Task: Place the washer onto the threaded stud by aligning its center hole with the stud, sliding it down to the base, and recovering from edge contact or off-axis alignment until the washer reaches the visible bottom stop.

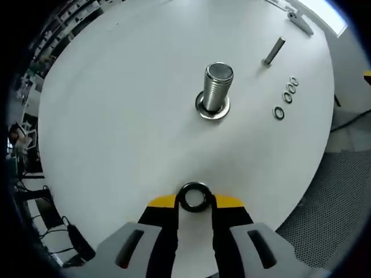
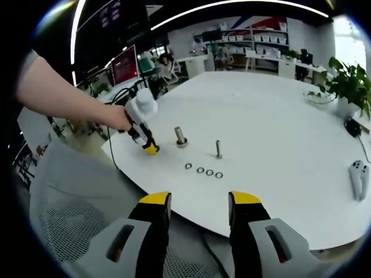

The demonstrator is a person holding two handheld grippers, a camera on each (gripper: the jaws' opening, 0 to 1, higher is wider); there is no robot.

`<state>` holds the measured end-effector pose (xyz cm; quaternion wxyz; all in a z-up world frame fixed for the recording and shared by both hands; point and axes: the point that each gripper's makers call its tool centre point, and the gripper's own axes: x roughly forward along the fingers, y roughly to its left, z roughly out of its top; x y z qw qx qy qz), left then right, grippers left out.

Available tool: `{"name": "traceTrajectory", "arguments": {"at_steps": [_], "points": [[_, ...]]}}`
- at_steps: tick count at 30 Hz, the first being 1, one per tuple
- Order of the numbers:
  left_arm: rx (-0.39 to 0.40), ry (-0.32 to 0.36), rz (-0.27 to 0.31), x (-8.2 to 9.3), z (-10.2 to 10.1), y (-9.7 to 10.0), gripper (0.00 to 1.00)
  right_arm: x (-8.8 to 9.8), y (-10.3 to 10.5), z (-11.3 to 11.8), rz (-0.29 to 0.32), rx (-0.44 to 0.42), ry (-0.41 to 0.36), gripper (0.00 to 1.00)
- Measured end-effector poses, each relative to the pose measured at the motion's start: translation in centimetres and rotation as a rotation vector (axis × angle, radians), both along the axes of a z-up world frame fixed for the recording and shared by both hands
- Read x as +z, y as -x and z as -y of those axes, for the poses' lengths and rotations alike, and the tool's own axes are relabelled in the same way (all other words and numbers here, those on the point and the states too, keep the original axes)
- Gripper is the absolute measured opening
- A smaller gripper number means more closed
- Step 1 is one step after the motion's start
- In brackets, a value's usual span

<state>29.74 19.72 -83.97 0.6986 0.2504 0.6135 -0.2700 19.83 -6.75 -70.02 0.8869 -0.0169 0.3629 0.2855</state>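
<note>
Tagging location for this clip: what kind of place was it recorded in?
Probably an open-plan office or lab: a large white round table, shelving with boxes along the far wall, a monitor at a desk behind, and a potted plant.

Left gripper view: close above the white table, looking steeply down at the threaded stud. Right gripper view: farther back, seemingly beyond the table edge, facing the same stud.
</note>
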Motion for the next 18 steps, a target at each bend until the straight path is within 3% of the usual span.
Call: {"name": "traceTrajectory", "arguments": {"at_steps": [8,13,18], "points": [[-0.012,-0.008,0.018,0.5,0.5,0.6,0.18,0.0,-0.1,0.0,0.001,-0.002,-0.003,0.42],[-0.013,0.023,0.020,0.6,0.8,0.3,0.18,0.0,0.0,0.0,-0.002,0.003,-0.001,0.42],[-0.029,0.065,0.056,2.2,1.7,-0.7,0.18,-0.1,0.0,0.0,-0.004,0.004,0.000,0.42]]}}
